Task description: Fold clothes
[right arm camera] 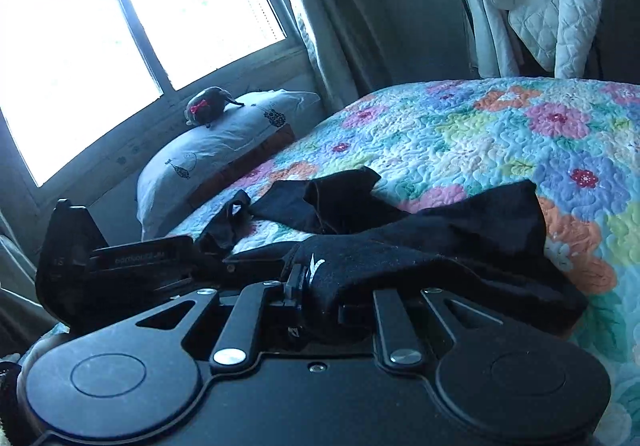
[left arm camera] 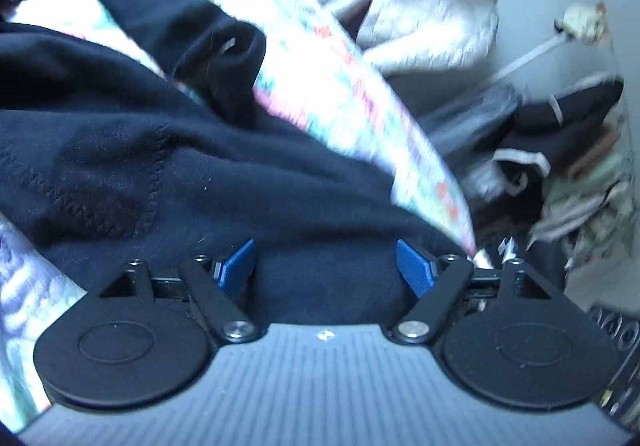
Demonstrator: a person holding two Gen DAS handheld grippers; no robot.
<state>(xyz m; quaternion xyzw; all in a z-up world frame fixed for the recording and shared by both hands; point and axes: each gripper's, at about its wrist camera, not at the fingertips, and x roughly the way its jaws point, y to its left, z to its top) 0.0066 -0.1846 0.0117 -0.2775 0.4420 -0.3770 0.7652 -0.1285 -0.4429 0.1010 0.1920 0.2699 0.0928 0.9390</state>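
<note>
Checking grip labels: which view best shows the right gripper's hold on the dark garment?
Right wrist view. The right gripper is shut on the dark garment, with cloth bunched between its fingers and trailing onto the floral quilt. The left wrist view shows only more dark fabric between the open left gripper, not that grip.

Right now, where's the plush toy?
Right wrist view, left side: plush toy sits on the pillow under the window.
</note>
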